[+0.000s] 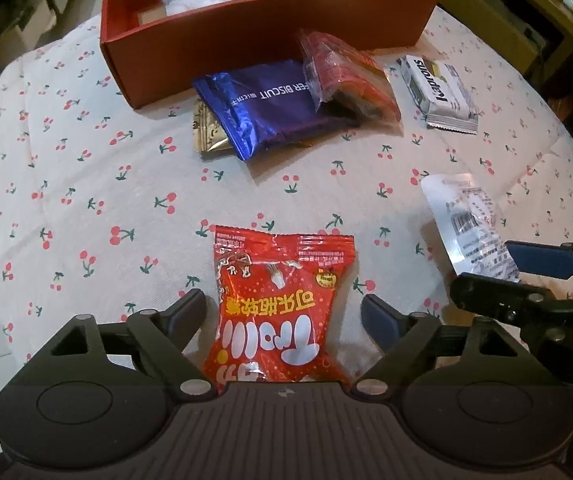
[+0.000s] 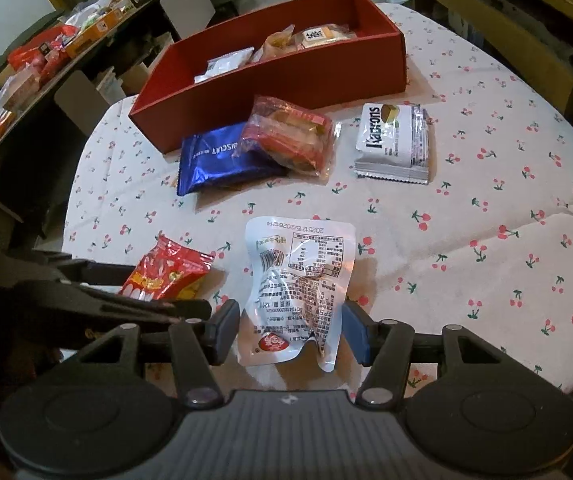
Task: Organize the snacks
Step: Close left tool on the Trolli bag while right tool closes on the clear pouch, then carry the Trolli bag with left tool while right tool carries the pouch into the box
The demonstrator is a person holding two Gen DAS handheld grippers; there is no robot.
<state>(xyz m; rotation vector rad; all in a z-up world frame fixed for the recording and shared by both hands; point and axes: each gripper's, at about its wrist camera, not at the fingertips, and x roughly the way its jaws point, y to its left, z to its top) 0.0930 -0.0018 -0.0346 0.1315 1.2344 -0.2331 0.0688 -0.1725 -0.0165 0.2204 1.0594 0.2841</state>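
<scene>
A red Trolli candy bag (image 1: 278,308) lies on the cherry-print tablecloth between the fingers of my left gripper (image 1: 284,312), which is open around it with gaps on both sides. It also shows in the right wrist view (image 2: 166,272). A white foil snack pouch (image 2: 298,292) lies between the fingers of my right gripper (image 2: 290,328), which is open close around it. The pouch also shows in the left wrist view (image 1: 470,228). A red box (image 1: 246,36) with several snacks inside stands at the far side, also in the right wrist view (image 2: 270,84).
In front of the box lie a blue wafer biscuit pack (image 1: 270,104), a clear red-wrapped snack (image 1: 346,76) on top of it, a gold packet (image 1: 206,132) under it, and a white Kaprons pack (image 1: 442,92). A cluttered shelf (image 2: 46,56) stands left; wooden chair (image 2: 506,20) at the right.
</scene>
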